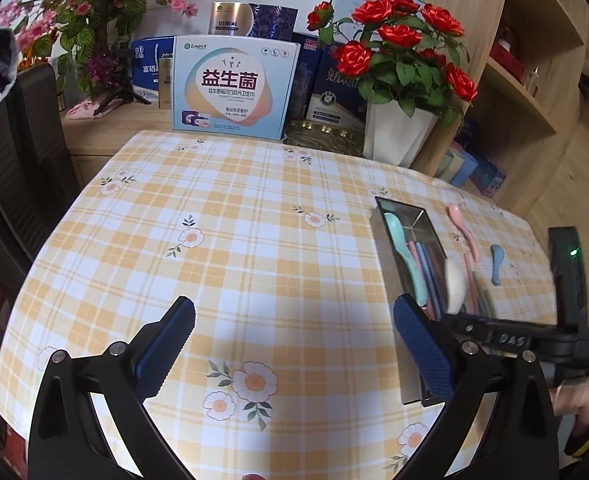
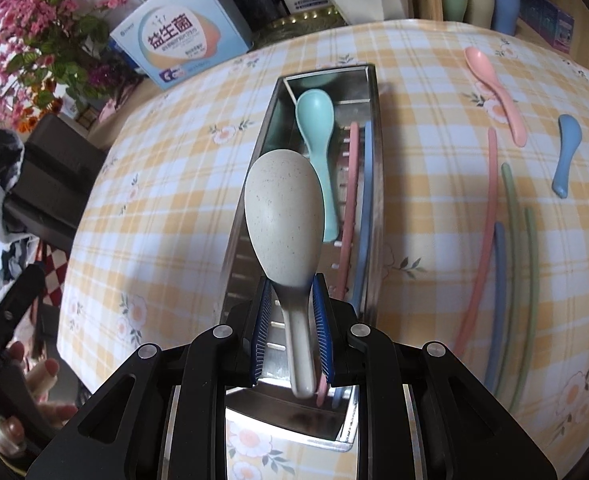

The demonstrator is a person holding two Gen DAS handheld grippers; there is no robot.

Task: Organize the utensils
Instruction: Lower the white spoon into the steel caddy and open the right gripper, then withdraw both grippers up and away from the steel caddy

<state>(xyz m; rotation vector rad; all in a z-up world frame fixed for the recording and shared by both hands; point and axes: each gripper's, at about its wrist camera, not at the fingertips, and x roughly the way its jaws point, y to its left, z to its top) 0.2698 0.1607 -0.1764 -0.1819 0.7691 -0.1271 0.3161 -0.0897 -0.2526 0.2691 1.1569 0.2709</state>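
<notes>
My right gripper [image 2: 292, 294] is shut on the handle of a speckled beige spoon [image 2: 282, 216], holding it bowl-forward over the long metal tray [image 2: 378, 128]. Inside the tray lie a teal spoon [image 2: 314, 120], a pink chopstick [image 2: 352, 184] and a blue chopstick [image 2: 366, 200]. My left gripper [image 1: 294, 320] is wide open over bare tablecloth, left of the tray [image 1: 386, 236], with nothing between its fingers. The beige spoon [image 1: 454, 284] also shows in the left wrist view, above the tray's near end.
On the cloth right of the tray lie a pink spoon [image 2: 494, 88], a blue spoon [image 2: 568, 152] and several pink, green and blue chopsticks [image 2: 512, 240]. Boxes [image 1: 230, 88] and a rose pot [image 1: 398, 136] line the far edge. A dark chair [image 1: 18, 152] stands left.
</notes>
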